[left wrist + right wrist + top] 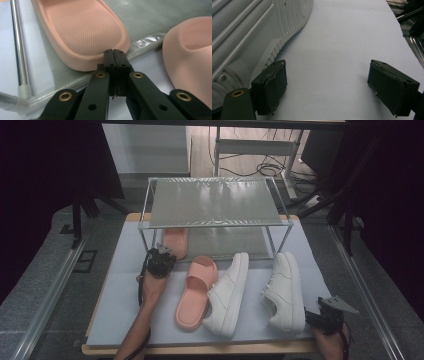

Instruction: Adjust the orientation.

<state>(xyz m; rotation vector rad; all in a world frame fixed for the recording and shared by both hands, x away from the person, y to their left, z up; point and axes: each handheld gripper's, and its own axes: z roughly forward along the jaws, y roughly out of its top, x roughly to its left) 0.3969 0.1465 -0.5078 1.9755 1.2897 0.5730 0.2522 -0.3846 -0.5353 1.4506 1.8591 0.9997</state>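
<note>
A pink slipper (176, 242) lies on the lower shelf of a clear shoe rack (215, 202). My left gripper (162, 252) is shut, its tips at that slipper's heel. In the left gripper view the shut gripper (115, 53) touches the heel rim of the slipper (82, 32), with nothing between the jaws. The second pink slipper (196, 292) rests on the mat, and its toe (190, 57) is off to the right. Two white sneakers (227, 295) (286, 292) lie beside it. My right gripper (325, 316) stands open on the mat (342, 37), its gripper (329, 82) empty next to a sneaker's sole (244, 32).
The rack stands at the back of a pale blue mat (120, 290) on the table. Its thin metal post (17, 50) and silver lower shelf (155, 15) are close to my left gripper. Metal rails (47, 295) run along both sides of the table.
</note>
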